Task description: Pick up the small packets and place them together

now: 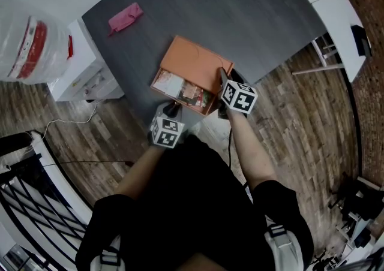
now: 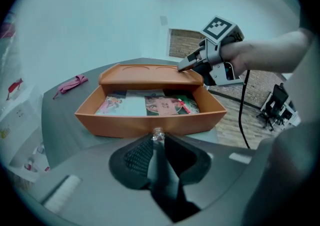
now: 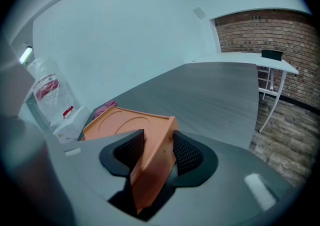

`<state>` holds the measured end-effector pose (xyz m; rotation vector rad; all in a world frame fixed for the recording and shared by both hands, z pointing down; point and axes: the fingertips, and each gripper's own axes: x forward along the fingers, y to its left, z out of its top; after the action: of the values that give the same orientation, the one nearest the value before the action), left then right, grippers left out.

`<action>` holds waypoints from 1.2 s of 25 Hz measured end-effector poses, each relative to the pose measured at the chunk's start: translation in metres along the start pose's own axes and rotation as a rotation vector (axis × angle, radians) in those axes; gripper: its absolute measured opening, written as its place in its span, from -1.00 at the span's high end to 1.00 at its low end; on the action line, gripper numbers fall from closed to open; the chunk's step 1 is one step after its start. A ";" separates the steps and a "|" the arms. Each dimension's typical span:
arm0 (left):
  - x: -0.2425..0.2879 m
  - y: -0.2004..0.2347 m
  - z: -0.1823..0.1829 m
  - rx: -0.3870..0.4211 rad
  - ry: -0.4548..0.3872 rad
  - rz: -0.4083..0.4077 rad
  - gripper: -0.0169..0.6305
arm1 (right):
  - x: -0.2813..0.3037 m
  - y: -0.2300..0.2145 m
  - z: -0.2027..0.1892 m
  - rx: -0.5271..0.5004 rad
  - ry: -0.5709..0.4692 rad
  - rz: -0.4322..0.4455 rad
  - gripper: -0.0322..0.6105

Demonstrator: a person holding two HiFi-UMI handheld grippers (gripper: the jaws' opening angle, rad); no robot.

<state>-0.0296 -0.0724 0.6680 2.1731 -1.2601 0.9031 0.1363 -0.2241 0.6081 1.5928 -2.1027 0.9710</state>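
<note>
Looks like the access step, with picking not yet begun. Pins the orange case (image 3: 125, 125) by one corner with the right tongs (image 3: 156, 145), closed firmly on the orange wall and bracing it on the dark tabletop (image 1: 240, 12). Pinches the small shiny knob (image 2: 158, 133) on the front of the drawer (image 2: 150, 124) with the left tongs (image 2: 158, 140), nearly closed around it. Shows the drawer standing out from the case toward the person, the small packets (image 2: 150, 105) lying flat side by side on its floor, none lifted. Leaves a pink thing (image 1: 125, 18) well apart at the far side of the tabletop, untouched. Calls next, in all likelihood, for letting go of the knob, spreading the left tongs wider, and reaching over the drawer's front wall to nip one packet by an edge. May need a tilted approach, since thin flat packets offer little to pinch from straight above. Makes sense meanwhile to hold the case steady with the right tongs.
</note>
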 end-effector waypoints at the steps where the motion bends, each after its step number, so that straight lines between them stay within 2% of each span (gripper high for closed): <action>1: 0.000 0.000 0.000 -0.009 -0.001 0.002 0.73 | 0.000 0.000 0.000 0.002 -0.001 -0.002 0.32; 6: -0.001 -0.006 -0.003 -0.059 0.011 -0.003 0.73 | 0.000 -0.003 0.002 0.011 -0.014 -0.016 0.33; 24: -0.018 -0.001 -0.023 -0.106 0.022 0.015 0.73 | 0.001 -0.002 0.003 0.007 -0.013 0.000 0.32; 30: -0.034 0.013 -0.012 -0.138 0.021 0.031 0.45 | 0.004 -0.001 0.004 0.006 -0.019 0.016 0.32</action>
<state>-0.0570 -0.0505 0.6521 2.0373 -1.3100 0.8238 0.1364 -0.2298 0.6086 1.5971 -2.1302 0.9714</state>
